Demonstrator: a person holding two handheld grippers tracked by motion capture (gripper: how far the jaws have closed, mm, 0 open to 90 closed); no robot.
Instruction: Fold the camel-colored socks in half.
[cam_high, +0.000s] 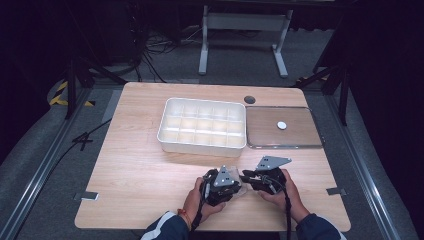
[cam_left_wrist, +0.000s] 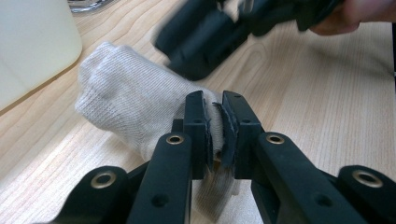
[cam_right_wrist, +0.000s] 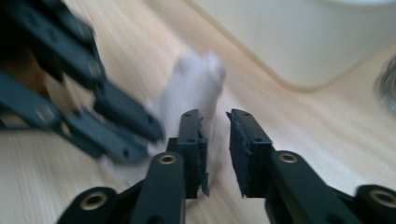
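Two grippers at the near edge of the table (cam_high: 150, 170), one sock between them.
Left gripper (cam_left_wrist: 214, 122) is clamped on a fold of the beige knit sock (cam_left_wrist: 126, 105); the rest of the sock lies on the wood just short of the white compartment tray (cam_high: 202, 125). Right gripper (cam_right_wrist: 215, 140) sits close beside it, jaws a little apart with nothing pinched between them, the blurred sock just beyond my tips. Farther right, a small white disc (cam_high: 282, 125) rests on the flat lidded tray (cam_high: 300, 137).
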